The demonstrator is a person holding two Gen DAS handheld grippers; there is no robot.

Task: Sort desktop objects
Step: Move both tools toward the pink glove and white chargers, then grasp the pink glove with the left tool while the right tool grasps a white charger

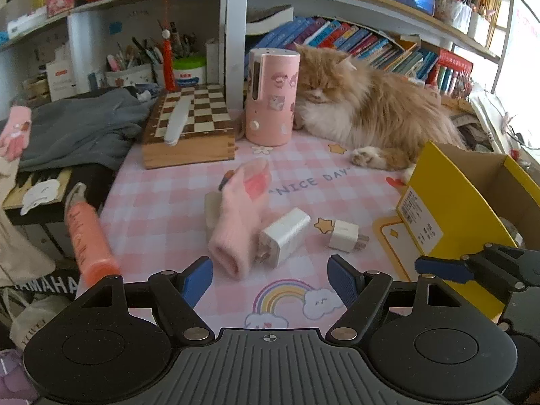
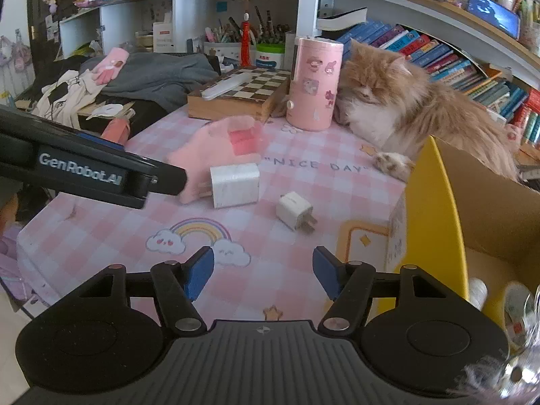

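Left wrist view shows a pink glove (image 1: pixel 241 216) lying blurred on the pink checked mat (image 1: pixel 162 209), touching a large white charger (image 1: pixel 285 236); a small white plug (image 1: pixel 344 236) lies just to the right, near the yellow cardboard box (image 1: pixel 449 202). Left gripper (image 1: pixel 270 281) hovers above the mat, fingers spread apart, holding nothing. Right gripper (image 2: pixel 263 276) is likewise spread wide and empty beside the box. Behind, an orange cat (image 1: pixel 368 108) rests against a pink cylinder (image 1: pixel 270 98), next to a wooden chessboard (image 1: pixel 189 128).
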